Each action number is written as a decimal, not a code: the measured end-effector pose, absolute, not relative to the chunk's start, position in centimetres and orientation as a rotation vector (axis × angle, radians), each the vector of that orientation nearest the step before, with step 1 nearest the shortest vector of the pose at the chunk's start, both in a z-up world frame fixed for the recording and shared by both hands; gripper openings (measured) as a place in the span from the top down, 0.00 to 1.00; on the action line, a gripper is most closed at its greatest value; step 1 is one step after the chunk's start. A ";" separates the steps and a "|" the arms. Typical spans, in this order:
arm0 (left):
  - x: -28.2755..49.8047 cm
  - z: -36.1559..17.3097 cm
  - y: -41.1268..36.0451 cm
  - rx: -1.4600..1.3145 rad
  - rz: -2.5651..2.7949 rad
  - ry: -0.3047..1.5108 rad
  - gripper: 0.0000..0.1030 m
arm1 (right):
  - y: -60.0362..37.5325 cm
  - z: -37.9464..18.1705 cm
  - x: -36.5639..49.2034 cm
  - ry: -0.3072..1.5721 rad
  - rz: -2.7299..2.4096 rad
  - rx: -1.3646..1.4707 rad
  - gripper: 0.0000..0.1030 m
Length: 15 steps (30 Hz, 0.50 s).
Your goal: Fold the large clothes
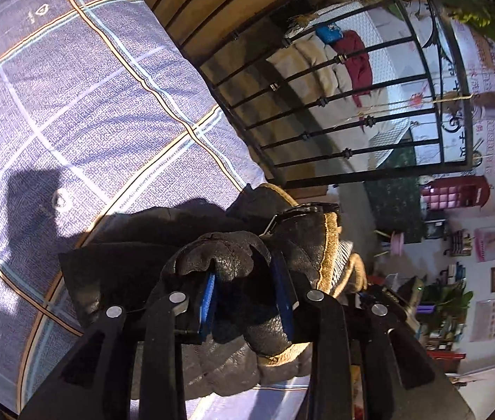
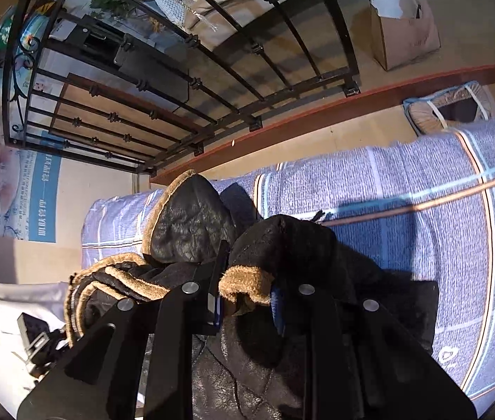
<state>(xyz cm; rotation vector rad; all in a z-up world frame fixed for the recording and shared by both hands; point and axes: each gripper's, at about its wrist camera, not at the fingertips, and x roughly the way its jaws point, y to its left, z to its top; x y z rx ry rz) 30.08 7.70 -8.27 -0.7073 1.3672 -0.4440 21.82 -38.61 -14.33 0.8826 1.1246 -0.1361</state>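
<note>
A black leather jacket with tan fleece trim lies bunched on a bed with a blue checked sheet. My left gripper is shut on a thick fold of the jacket, which bulges between its blue pads. In the right wrist view the same jacket is heaped at the bed's edge. My right gripper is shut on a fold of the jacket with tan fleece lining.
A black iron bed rail runs along the bed's edge and also shows in the right wrist view. A paper bag stands on the floor beyond. A quilted bag sits beside the bed. Cluttered shelves lie further off.
</note>
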 end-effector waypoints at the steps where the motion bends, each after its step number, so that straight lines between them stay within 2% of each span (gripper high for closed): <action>1: 29.9 -8.0 8.0 -0.713 -0.447 1.367 0.71 | -38.3 -14.4 22.3 1.130 -0.138 0.862 0.79; 3: 29.4 -7.6 8.9 -0.741 -0.447 1.359 0.68 | -37.9 -14.7 22.8 1.140 -0.140 0.837 0.79; 5: 29.2 -6.8 10.6 -0.765 -0.401 1.309 0.45 | -37.7 -15.0 23.0 1.149 -0.146 0.830 0.79; 6: 29.0 -5.8 12.1 -0.762 -0.330 1.260 0.25 | -37.7 -15.2 23.0 1.152 -0.153 0.833 0.79; 8: 28.6 -3.9 14.9 -0.761 -0.251 1.164 0.23 | -38.0 -15.5 22.8 1.158 -0.164 0.849 0.79; 12: 27.6 -1.6 15.1 -0.561 -0.188 1.164 0.22 | -38.1 -16.1 22.9 1.180 -0.147 0.879 0.77; 15: 25.9 -1.2 10.7 -0.292 -0.218 1.174 0.22 | -38.6 -16.6 22.6 1.194 -0.156 0.983 0.67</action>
